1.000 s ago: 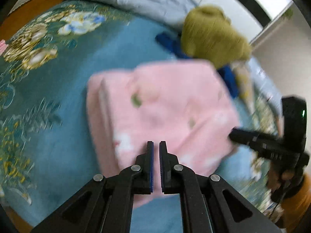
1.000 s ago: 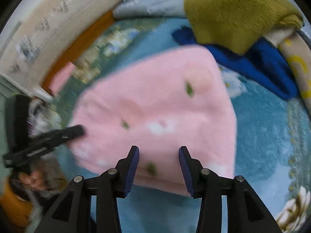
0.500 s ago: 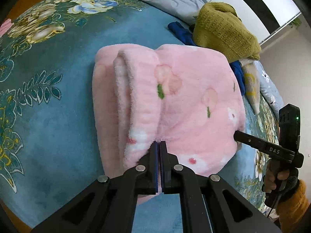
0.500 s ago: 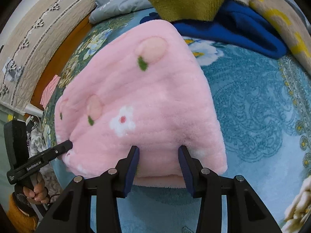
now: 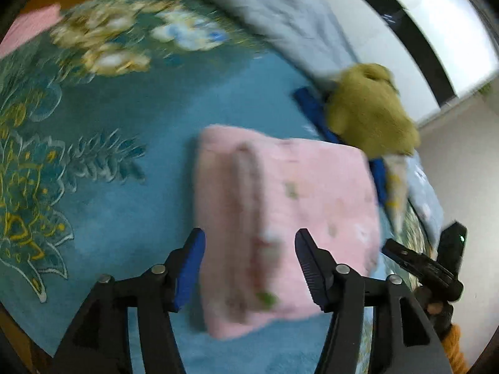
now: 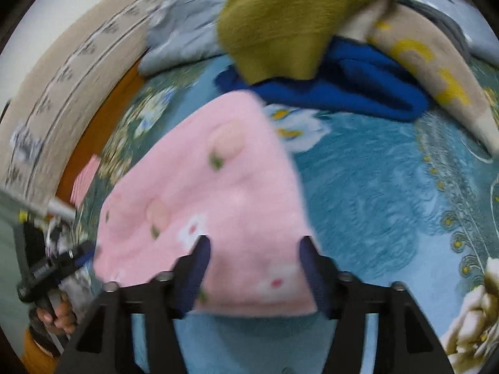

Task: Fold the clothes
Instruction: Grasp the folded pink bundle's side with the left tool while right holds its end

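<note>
Pink folded garment [image 5: 290, 218] lies between my left gripper's [image 5: 249, 265] just-opened, spread fingers, likewise my right gripper's [image 6: 254, 268]; only the left view shows its rolled fold

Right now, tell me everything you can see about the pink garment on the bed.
The pink garment is a soft, fleecy piece printed with small flowers, peach shapes and green leaves. It lies folded into a thick, roughly rectangular bundle, one rolled fold running along its top, flat on the blue flowered bedspread. Its far corner reaches the blue garment. Both grippers, left and right, have just opened; their fingers straddle its near edge without pressing.
</note>
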### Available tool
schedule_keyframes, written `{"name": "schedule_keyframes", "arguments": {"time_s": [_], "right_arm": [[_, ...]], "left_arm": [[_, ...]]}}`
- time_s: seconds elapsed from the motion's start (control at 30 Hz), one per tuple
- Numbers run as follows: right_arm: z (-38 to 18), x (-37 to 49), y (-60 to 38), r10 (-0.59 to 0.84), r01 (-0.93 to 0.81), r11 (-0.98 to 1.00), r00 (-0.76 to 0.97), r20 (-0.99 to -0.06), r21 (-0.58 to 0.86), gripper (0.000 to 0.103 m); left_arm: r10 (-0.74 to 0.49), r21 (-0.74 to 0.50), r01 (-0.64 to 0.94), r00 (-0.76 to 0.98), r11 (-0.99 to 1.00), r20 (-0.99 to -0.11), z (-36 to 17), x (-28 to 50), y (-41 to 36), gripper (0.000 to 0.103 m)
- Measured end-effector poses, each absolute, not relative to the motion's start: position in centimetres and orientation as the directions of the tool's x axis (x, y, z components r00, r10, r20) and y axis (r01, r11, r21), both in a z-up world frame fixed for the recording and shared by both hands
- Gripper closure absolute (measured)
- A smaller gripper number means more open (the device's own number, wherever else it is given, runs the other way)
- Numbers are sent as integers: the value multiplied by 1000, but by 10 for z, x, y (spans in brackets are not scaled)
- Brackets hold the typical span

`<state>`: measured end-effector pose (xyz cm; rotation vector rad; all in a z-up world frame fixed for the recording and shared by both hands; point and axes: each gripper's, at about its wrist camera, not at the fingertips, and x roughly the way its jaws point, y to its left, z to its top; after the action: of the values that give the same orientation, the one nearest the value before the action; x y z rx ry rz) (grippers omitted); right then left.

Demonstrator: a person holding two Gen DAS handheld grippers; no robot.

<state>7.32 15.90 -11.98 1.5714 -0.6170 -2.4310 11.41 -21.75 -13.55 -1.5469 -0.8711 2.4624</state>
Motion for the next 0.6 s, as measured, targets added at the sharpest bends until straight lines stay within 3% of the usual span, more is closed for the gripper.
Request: {"name": "schedule_keyframes", "arguments": {"time_s": [0.23,0.3,0.47,0.6], "right_arm": [[-164,36,173,-468,-207,-805,-354,-810,556,36],[-168,31,173,-490,-212,-787,-354,-796,579,35],[-174,16,167,-508,-201,-784,-338,-792,588,35],[-177,12,164,-507,-207,-785,-329,-797,584,35]], "left_arm": [[506,-656,307,-444,-690,-740,-184,100,-235,28],[568,-727,291,-472,-622,-674,-184,101,-239,28],[533,-661,276,-416,-698,-737,-190,89,-229,27],[559,-696,326,-424,-639,-712,-201,90,-233,27]]}}
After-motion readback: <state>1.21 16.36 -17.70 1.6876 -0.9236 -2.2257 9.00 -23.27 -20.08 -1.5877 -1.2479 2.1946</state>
